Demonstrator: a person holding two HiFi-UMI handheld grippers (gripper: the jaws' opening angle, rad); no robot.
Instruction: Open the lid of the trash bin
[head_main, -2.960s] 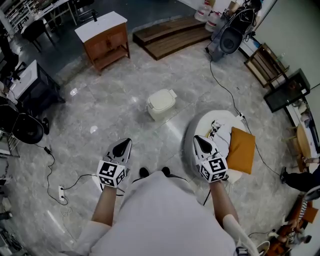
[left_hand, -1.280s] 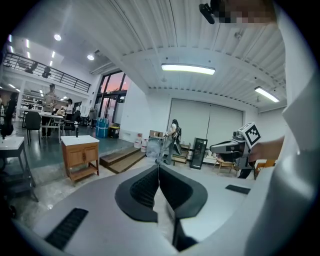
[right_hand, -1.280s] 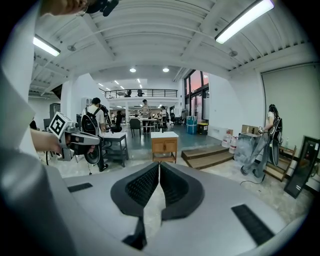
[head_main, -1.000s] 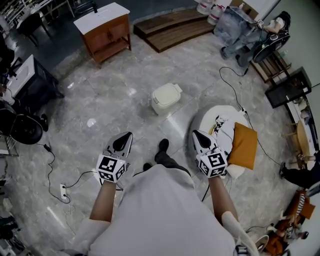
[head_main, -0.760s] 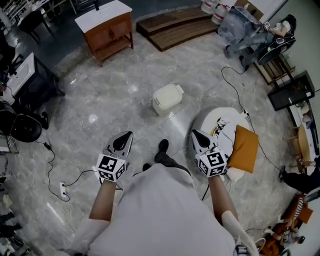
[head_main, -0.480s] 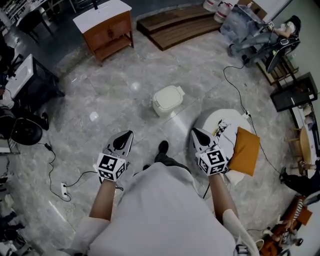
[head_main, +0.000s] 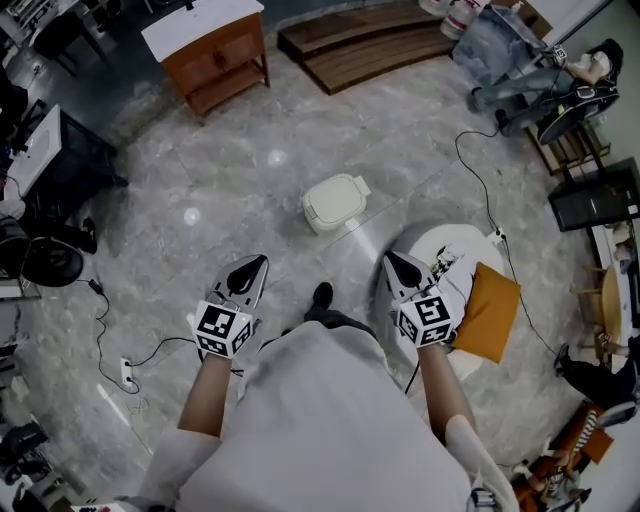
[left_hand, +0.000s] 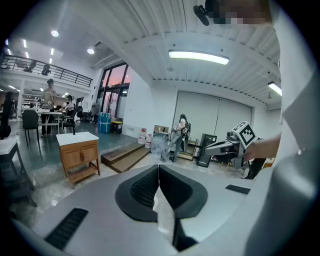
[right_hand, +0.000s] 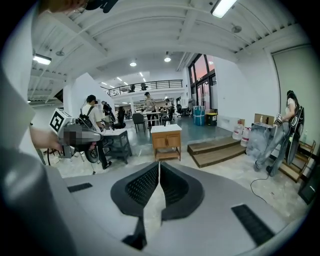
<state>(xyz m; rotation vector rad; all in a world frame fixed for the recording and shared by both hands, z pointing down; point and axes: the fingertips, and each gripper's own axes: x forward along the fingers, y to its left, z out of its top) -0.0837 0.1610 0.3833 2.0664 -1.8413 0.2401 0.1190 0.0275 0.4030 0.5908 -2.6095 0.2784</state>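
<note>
A small cream trash bin (head_main: 334, 201) with its lid down stands on the marble floor ahead of me, in the head view only. My left gripper (head_main: 254, 264) is held at waist height, well short of the bin and to its left, jaws shut with nothing between them. My right gripper (head_main: 393, 261) hangs at the same height, right of the bin, also shut and empty. Both gripper views look level across the hall; the left gripper (left_hand: 159, 167) and right gripper (right_hand: 159, 164) show tips closed together. The bin is out of both gripper views.
A round white table (head_main: 452, 245) with an orange cushion (head_main: 484, 310) sits close on my right. A wooden cabinet (head_main: 213, 55) and wooden steps (head_main: 360, 40) lie beyond the bin. Cables (head_main: 100, 330) trail on the floor at left. A dark desk (head_main: 50, 160) stands far left.
I have stepped forward; the bin sits a little closer and lower in the head view. Both grippers stay shut at waist height.
</note>
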